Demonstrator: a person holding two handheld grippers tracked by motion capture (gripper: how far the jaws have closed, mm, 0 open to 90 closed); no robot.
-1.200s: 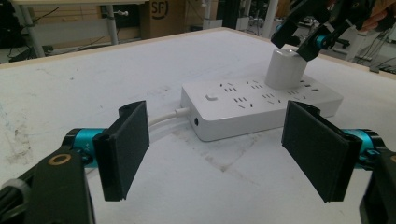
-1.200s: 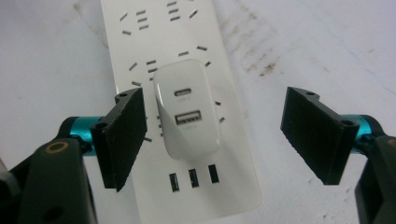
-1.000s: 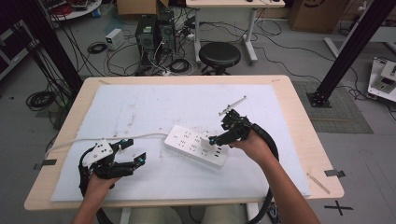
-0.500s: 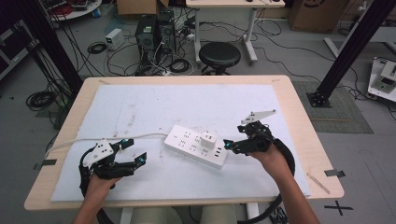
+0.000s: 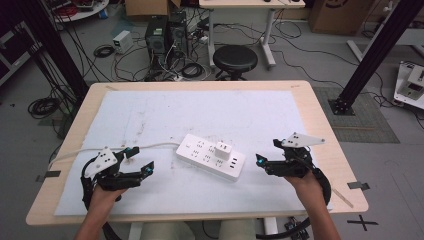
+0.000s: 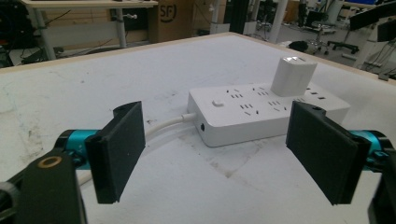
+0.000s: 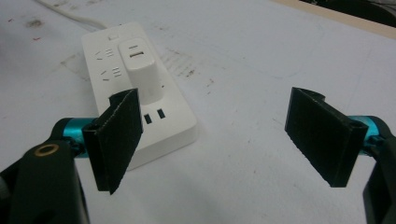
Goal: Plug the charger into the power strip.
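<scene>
A white power strip (image 5: 200,150) lies slantwise on the white mat, its cord (image 5: 150,146) running off to the left. A white charger block (image 5: 222,150) stands plugged into it. My left gripper (image 5: 141,160) rests left of the strip, pointing at it; its jaws have just been opening and hold nothing. In the left gripper view the strip (image 6: 243,112) and charger (image 6: 293,75) lie ahead of the wide jaws. My right gripper (image 5: 267,152) is open to the right of the strip, apart from it. The right gripper view has the charger (image 7: 140,70) past its left jaw.
A wooden table (image 5: 320,125) carries the white mat (image 5: 225,110). Beyond its far edge stand a black stool (image 5: 235,59), computer towers and tangled floor cables. A black post (image 5: 372,60) rises at the right.
My right gripper has drawn back to the right, away from the power strip, toward the table's right edge. The left hand has stayed where it was.
</scene>
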